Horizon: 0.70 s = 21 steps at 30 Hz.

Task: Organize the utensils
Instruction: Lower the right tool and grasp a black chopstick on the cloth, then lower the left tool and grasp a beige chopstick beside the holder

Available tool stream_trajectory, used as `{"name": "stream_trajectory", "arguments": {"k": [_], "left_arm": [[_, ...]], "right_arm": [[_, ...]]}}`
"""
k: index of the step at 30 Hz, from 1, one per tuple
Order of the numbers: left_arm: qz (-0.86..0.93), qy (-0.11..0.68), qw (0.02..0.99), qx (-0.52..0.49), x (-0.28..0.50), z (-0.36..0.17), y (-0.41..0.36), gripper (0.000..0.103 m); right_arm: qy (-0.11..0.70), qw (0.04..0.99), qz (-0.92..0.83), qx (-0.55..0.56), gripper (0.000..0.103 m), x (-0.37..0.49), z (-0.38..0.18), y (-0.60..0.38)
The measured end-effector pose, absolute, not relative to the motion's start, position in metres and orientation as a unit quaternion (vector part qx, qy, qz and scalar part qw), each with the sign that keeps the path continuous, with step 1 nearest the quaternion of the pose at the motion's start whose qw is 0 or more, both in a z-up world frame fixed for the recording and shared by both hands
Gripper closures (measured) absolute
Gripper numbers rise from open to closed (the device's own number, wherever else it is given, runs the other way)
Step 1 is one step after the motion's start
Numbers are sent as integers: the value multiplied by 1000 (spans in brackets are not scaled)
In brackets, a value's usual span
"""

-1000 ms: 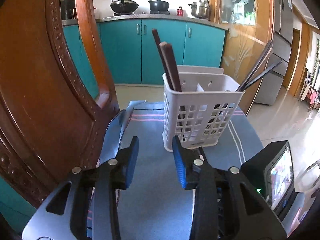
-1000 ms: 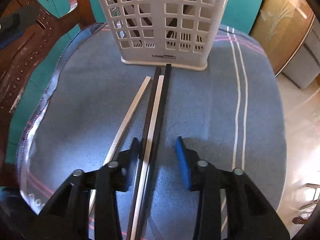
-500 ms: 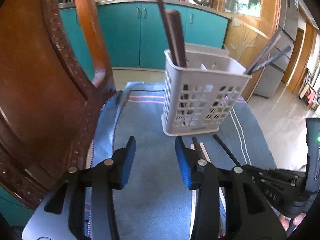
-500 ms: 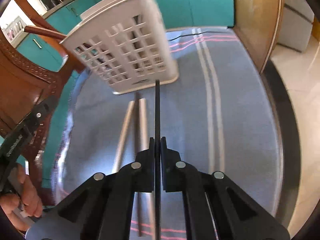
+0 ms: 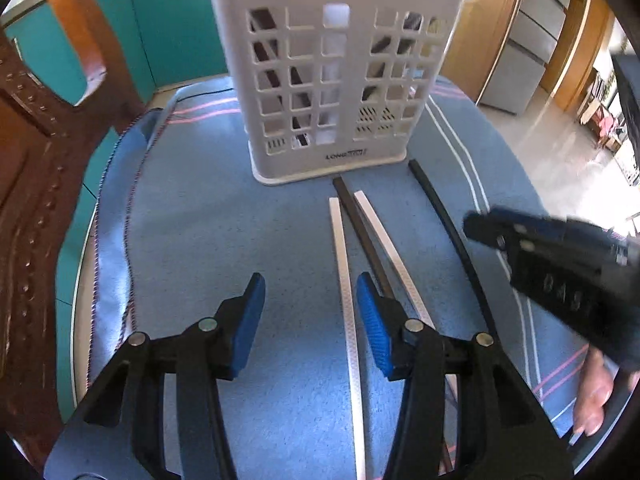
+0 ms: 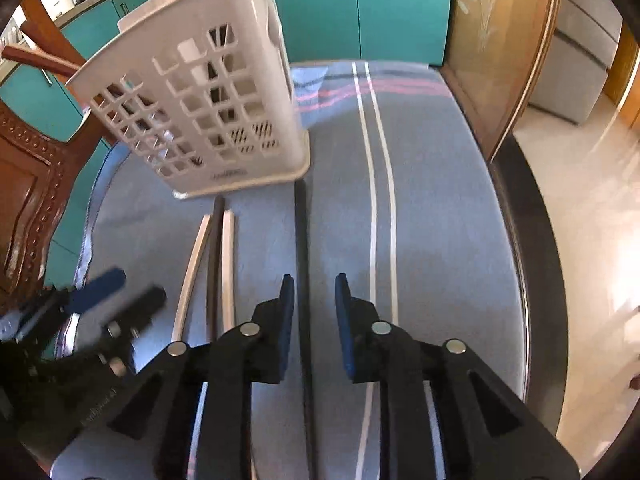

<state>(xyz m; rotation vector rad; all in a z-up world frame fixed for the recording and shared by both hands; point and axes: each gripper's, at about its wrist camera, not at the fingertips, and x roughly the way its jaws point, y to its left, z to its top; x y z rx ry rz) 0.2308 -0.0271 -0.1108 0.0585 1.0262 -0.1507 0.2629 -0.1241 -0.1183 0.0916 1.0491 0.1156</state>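
Note:
A white slotted utensil basket stands on the blue cloth, with dark chopsticks in it; it also shows in the right wrist view. In front of it lie two silver chopsticks, a black chopstick between them, and a second black chopstick apart to the right. My left gripper is open, low over the cloth, with a silver chopstick just inside its right finger. My right gripper is open, and the separate black chopstick lies on the cloth between its fingers.
A carved wooden chair back rises close on the left. The round table's edge curves along the right, with floor beyond. Teal cabinets stand behind the table. The right gripper's body shows at the right of the left wrist view.
My right gripper has opened and the black chopstick it held now lies on the cloth, apart from the others. My left gripper has moved closer to the basket and over the chopsticks.

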Motion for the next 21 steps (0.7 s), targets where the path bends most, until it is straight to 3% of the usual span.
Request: {"name": "stream_trajectory", "arguments": {"k": [8, 10, 11, 12, 13, 21], "left_arm": [[-74, 508, 858, 29, 246, -130, -35, 55], [-66, 506, 860, 28, 249, -130, -33, 74], [-61, 507, 859, 26, 249, -130, -31, 79], [-58, 508, 859, 21, 248, -129, -29, 86], [-56, 511, 858, 12, 250, -129, -25, 90], [-71, 521, 851, -10, 250, -123, -13, 88]], "right_arm": [[512, 856, 52, 40, 77, 298, -133, -116], [517, 854, 49, 34, 78, 303, -140, -114], [509, 859, 45, 27, 83, 303, -139, -114], [510, 859, 42, 22, 94, 303, -140, -112], [512, 858, 39, 22, 96, 301, -142, -110], [567, 806, 63, 156, 97, 283, -147, -149]]}}
